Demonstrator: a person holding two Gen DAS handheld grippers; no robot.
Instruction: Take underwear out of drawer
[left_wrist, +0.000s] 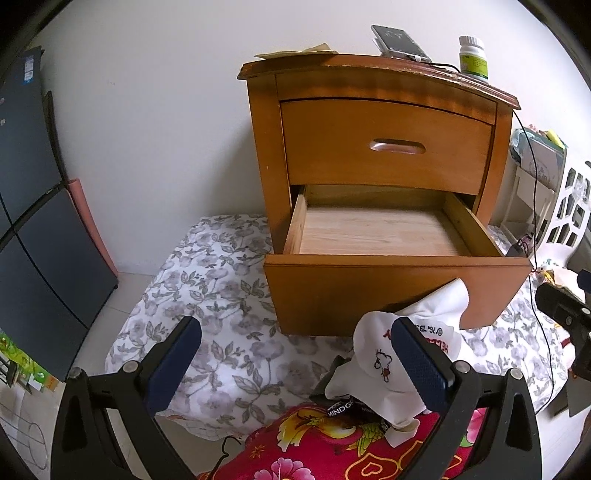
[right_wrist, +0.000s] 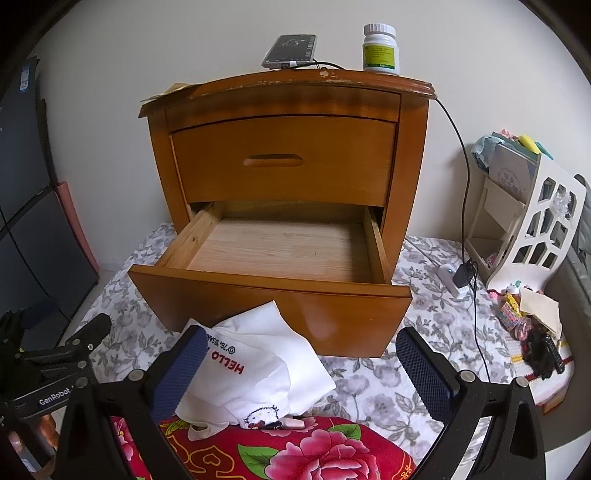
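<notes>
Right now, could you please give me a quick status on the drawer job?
Both hand-held grippers open, left and right, holding nothing. White underwear out, lying on red floral cushion. Bottom drawer open, looks empty. Nothing in the way.

A plain off-white wall (right_wrist: 129, 74) fills the upper part of both views, evenly lit with soft shadows. A wooden nightstand (right_wrist: 412, 166) stands at centre against it, on a grey floral sheet (right_wrist: 424, 314) spread across the lower frame. Pale floor tile (left_wrist: 110, 306) shows at lower left, beside a dark panelled cabinet (left_wrist: 33, 221) along the left edge and a pink foam strip (left_wrist: 88, 225) leaning on the wall. At the right edge stands a white cut-out rack (right_wrist: 546, 236).
</notes>
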